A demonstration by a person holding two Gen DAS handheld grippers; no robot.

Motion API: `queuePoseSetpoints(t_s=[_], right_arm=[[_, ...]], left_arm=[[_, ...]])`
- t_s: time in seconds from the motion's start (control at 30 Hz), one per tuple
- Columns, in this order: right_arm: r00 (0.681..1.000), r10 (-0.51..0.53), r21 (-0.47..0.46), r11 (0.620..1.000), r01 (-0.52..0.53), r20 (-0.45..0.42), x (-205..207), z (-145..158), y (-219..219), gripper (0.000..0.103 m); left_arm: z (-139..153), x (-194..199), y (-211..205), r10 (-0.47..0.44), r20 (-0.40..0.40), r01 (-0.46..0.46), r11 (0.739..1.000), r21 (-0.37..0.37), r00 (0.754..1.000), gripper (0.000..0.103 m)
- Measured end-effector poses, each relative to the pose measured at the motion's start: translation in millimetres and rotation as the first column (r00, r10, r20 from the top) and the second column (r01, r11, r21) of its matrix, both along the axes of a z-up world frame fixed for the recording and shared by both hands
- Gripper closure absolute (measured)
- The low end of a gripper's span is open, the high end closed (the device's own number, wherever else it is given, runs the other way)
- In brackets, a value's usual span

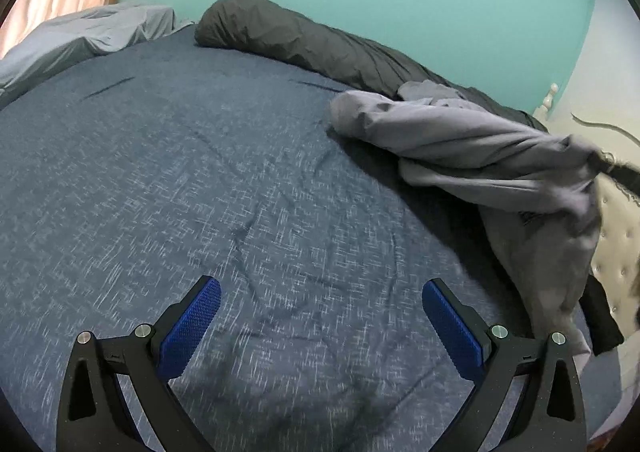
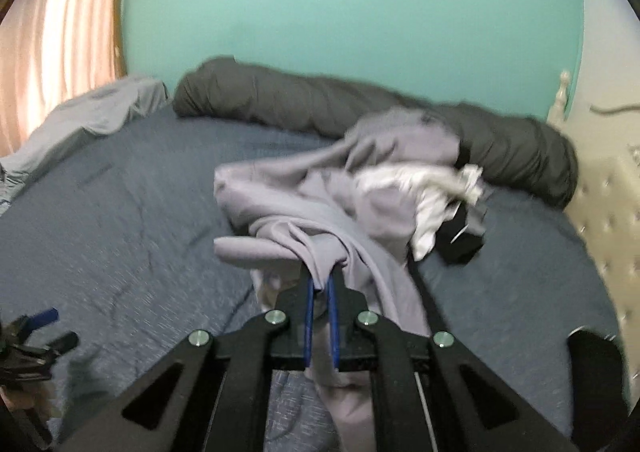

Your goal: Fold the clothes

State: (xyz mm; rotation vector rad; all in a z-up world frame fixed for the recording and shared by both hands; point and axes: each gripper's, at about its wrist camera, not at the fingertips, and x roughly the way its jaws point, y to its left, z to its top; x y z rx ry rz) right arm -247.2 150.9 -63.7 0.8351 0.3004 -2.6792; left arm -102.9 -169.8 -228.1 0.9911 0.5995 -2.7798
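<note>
A lilac-grey garment [image 2: 304, 204] lies bunched on the blue bed cover [image 2: 120, 220], partly lifted. My right gripper [image 2: 320, 284] is shut on a fold of it, the cloth pinched between the blue pads. In the left wrist view the same garment [image 1: 460, 148] stretches up toward the right edge. My left gripper [image 1: 320, 292] hovers open over bare cover, well left of the garment, with nothing between its fingers. A white cloth [image 2: 420, 188] and a black item [image 2: 460, 240] lie beside the garment.
A rolled dark grey duvet [image 1: 300, 36] runs along the teal wall. Grey pillows [image 1: 80, 32] lie at the back left by pink curtains. A cream tufted headboard [image 2: 608, 212] borders the right side. My left gripper [image 2: 36, 328] shows at the right wrist view's lower left.
</note>
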Motion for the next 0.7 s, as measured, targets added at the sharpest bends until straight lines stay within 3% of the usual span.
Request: queuePoseSetpoints(t_s=[0.3,0.5,0.6,0.7], right_arm=[[0.992,0.063,-0.047,0.997,-0.068,-0.110,69.2,103.9,18.6,0.098],[0.985,0.081,-0.151,0.983,-0.104,-0.154,94.5,155.2,47.0,0.098],[0.990,0.077,-0.166,0.981,-0.096,-0.118,90.4,157.2,62.0,0.098],[0.999,0.026,-0.139,0.990,-0.031,-0.039,72.6,132.8,77.3,0.097]], left_arm=[[5.6,34.0,34.7,-0.048,-0.015,0.047,0.998,-0.041,0.999,0.000],[5.7,41.2,45.5,-0.067,-0.018,0.066,0.997,-0.048,0.998,0.000],[3.9,39.2,47.7,-0.080,-0.014,0.079,0.996,-0.049,0.997,0.000],[2.0,35.4,46.9,-0.081,-0.012,0.080,0.996,-0.043,0.997,0.000]])
